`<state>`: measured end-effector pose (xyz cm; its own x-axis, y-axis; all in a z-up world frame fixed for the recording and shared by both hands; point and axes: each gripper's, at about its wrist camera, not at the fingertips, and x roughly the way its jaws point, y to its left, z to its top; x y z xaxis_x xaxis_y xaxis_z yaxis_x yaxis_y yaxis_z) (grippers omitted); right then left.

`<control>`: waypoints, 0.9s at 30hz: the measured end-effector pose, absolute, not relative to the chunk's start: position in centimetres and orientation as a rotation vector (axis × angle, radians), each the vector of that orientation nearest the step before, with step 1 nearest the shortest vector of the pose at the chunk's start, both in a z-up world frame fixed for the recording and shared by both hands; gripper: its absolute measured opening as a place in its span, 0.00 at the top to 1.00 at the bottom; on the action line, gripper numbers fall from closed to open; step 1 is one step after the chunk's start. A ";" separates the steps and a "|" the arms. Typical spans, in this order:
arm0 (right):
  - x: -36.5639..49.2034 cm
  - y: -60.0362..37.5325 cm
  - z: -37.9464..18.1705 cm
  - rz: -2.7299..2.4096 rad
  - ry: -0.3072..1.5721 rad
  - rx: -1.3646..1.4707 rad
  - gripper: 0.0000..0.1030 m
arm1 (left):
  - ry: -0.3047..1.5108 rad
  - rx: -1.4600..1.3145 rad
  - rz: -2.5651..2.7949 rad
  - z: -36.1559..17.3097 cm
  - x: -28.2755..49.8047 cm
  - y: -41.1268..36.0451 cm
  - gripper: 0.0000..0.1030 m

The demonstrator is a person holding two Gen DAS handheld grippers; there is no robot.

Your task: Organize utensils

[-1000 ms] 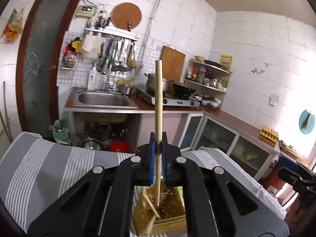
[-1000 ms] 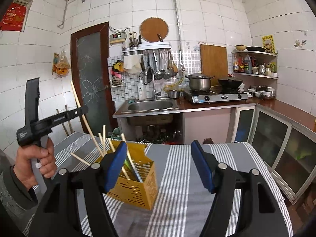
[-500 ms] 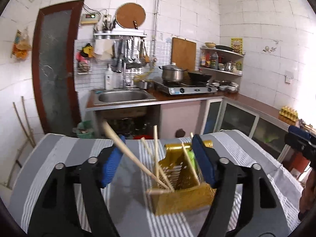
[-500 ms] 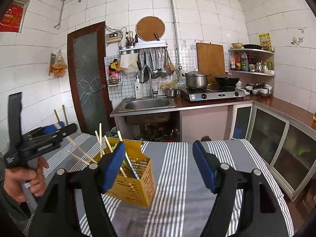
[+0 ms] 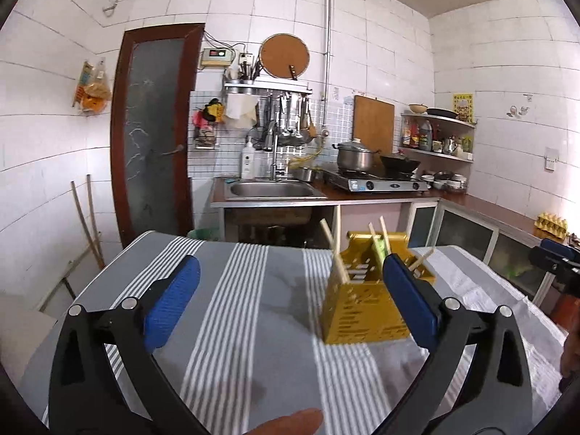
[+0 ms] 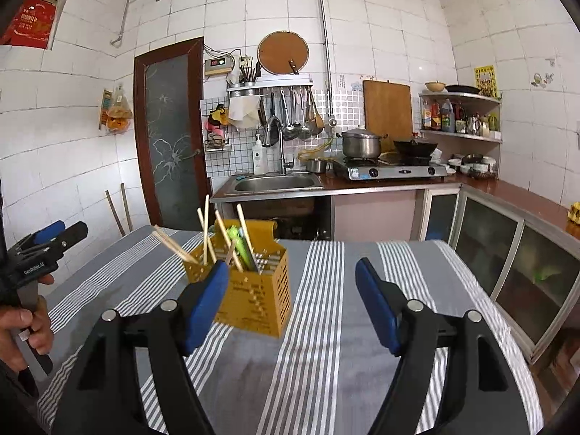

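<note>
Here both the left gripper (image 5: 290, 297) and right gripper (image 6: 291, 301) gape empty; chopsticks (image 6: 206, 230) stand in the yellow utensil holder (image 6: 257, 297).

A blue finger of the left gripper (image 5: 290, 304) hides the right edge of the yellow utensil holder (image 5: 359, 311). The chopsticks' (image 6: 217, 239) lower ends are hidden inside it. The green item (image 6: 241, 246) among them is too small to identify.
</note>
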<state>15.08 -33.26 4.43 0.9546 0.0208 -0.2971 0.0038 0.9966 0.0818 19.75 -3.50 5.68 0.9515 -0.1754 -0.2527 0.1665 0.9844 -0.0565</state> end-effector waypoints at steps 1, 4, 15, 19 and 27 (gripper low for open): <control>14.5 -33.1 3.9 0.012 0.304 0.092 0.31 | 0.263 -0.034 -0.166 5.2 19.4 -3.2 0.05; 13.3 -32.6 2.4 0.017 0.310 0.095 0.31 | 0.275 -0.026 -0.155 3.7 18.1 -3.1 0.05; 7.5 -28.7 -3.6 -0.041 0.202 -0.038 0.23 | 0.141 0.095 -0.094 -1.5 10.9 -4.3 0.05; 7.3 -29.0 -4.9 -0.055 0.194 -0.042 0.22 | 0.132 0.091 -0.098 -2.7 10.3 -4.7 0.05; 7.8 -30.4 -6.8 -0.077 0.217 0.003 0.21 | 0.132 0.092 -0.092 -4.2 10.3 -4.9 0.05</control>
